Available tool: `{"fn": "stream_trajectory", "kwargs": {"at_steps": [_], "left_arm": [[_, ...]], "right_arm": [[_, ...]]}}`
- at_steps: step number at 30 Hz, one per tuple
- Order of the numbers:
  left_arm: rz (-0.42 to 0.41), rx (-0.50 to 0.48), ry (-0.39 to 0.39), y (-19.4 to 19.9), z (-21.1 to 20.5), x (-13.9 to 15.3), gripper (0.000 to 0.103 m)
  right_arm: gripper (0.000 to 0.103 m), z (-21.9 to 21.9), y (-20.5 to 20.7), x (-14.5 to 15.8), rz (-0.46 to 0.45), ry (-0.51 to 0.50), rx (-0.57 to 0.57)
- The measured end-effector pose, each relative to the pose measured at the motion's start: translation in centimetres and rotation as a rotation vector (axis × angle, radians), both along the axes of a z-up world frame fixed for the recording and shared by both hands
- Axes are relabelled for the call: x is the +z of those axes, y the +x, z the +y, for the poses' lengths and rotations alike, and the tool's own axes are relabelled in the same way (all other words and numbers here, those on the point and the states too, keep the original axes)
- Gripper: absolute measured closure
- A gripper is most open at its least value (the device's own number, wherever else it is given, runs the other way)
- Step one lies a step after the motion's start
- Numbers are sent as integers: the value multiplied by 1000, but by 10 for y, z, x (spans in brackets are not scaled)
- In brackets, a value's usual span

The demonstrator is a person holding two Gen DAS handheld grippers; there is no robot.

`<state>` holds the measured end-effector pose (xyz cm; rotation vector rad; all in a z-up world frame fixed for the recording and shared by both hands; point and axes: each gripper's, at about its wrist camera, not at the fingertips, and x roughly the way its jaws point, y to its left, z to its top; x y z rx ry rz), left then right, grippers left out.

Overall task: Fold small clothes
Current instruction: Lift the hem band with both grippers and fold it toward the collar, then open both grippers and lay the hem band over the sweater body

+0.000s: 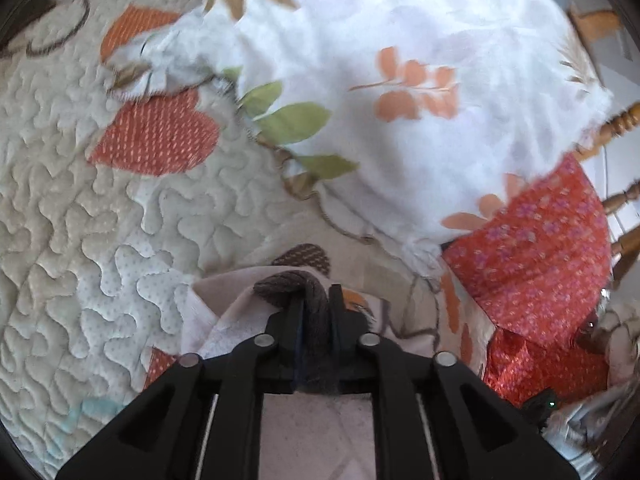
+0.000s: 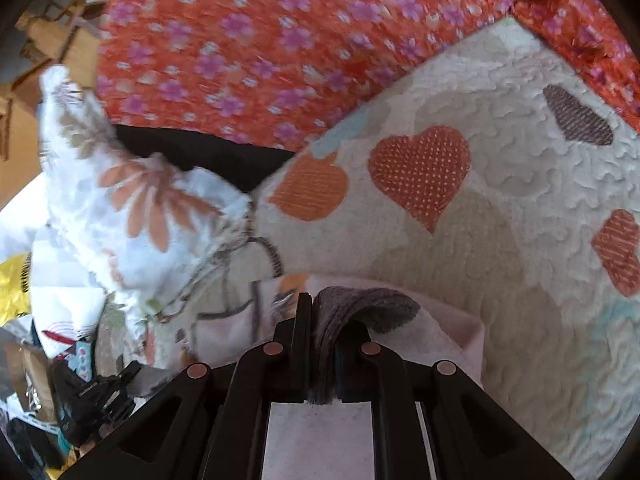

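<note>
Both grippers hold the small garment above the heart quilt.

The left gripper (image 1: 316, 304) is closed on a grey cuff (image 1: 294, 286) of the pale pink garment (image 1: 224, 320), and the right gripper (image 2: 326, 312) is closed on another grey cuff (image 2: 368, 304) of the same garment (image 2: 448, 328). The garment hangs just over the heart quilt (image 1: 80, 200). On the quilt's far side lie a white floral cloth (image 1: 400, 80) and a red flowered cloth (image 2: 260, 40).

garment (image 1: 236, 320) lay on the quilt (image 1: 80, 208), nearest both cameras | pillow (image 1: 400, 80) sat on the quilt beyond it | cushion (image 1: 540, 248) right of the pillow, touching it | chair (image 1: 616, 200) behind both
</note>
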<state>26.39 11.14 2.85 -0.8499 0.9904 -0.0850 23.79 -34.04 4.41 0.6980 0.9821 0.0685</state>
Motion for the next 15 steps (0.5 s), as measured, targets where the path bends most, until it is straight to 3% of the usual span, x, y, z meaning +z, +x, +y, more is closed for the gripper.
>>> {"fn": "stream_trajectory", "kwargs": {"at_steps": [1,2,3,4,5,9,13,15], "left_arm": [[14,4,-4,2,1,-5,76],[25,17,-3,3,3,-8,68],[27,41,6,2,6,-9,50],[22,63,9,1,9,-9,41],[16,84,5,-1,13,-7,39],[7,123,-24,-9,29,1,37],[-12,123,108,-24,33,23,34],[-17,109,175,-34,33,33,34]], "right_arm": [[90,-3,5,-8,21,21,-17],[82,-7,9,-15,36,43,-35],[75,-11,13,-21,47,59,-50],[61,-17,17,-26,50,85,-71],[56,-22,19,-29,46,109,-89],[55,-38,23,-31,44,172,-143],[45,-36,9,-12,32,51,-88],[44,-38,-5,-6,24,27,-66]]}}
